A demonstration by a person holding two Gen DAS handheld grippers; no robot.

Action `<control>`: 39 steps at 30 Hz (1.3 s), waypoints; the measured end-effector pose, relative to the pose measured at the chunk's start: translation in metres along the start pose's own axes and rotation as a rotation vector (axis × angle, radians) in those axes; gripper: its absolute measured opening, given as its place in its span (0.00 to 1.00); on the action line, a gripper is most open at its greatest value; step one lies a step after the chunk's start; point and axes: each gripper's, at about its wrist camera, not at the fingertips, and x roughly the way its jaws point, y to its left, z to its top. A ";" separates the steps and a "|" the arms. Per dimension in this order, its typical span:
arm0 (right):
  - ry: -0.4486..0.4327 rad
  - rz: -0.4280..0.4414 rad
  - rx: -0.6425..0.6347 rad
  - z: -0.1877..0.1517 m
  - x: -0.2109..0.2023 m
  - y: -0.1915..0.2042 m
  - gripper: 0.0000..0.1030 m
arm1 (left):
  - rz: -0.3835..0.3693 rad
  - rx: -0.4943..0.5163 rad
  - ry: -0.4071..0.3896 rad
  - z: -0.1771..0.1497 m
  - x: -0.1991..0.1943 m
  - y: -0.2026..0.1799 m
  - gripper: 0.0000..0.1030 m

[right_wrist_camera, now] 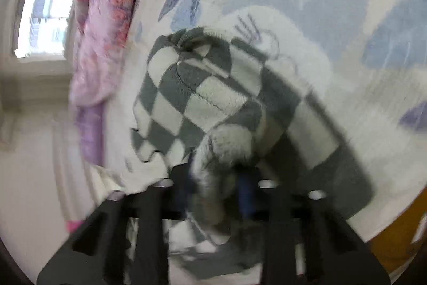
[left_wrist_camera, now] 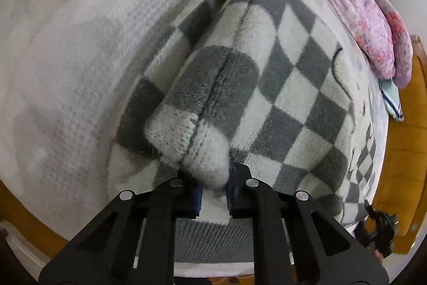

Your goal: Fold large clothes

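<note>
A fluffy grey-and-white checkered garment (left_wrist_camera: 288, 87) lies on a bed with a pale patterned cover (left_wrist_camera: 80, 50). In the left wrist view a folded sleeve end (left_wrist_camera: 192, 130) of it bunches up between the black fingers. My left gripper (left_wrist_camera: 213, 191) is shut on that fold. In the blurred right wrist view the same checkered garment (right_wrist_camera: 192, 98) spreads ahead, and a lump of its fabric (right_wrist_camera: 221, 159) is pinched between the pads. My right gripper (right_wrist_camera: 216, 183) is shut on this bunch. My right gripper also shows small at the left view's lower right edge (left_wrist_camera: 381, 226).
A pink floral quilt (left_wrist_camera: 368, 18) is heaped along the bed's far side, also seen in the right view (right_wrist_camera: 104, 26). An orange-brown wooden frame (left_wrist_camera: 405, 151) borders the bed. A bright window (right_wrist_camera: 45, 18) stands beyond the quilt. A blue-striped item (left_wrist_camera: 392, 103) lies under the quilt's end.
</note>
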 end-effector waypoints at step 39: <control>0.008 -0.274 -0.990 -0.096 0.148 0.218 0.01 | 0.035 -0.099 -0.064 -0.044 -0.028 0.080 0.75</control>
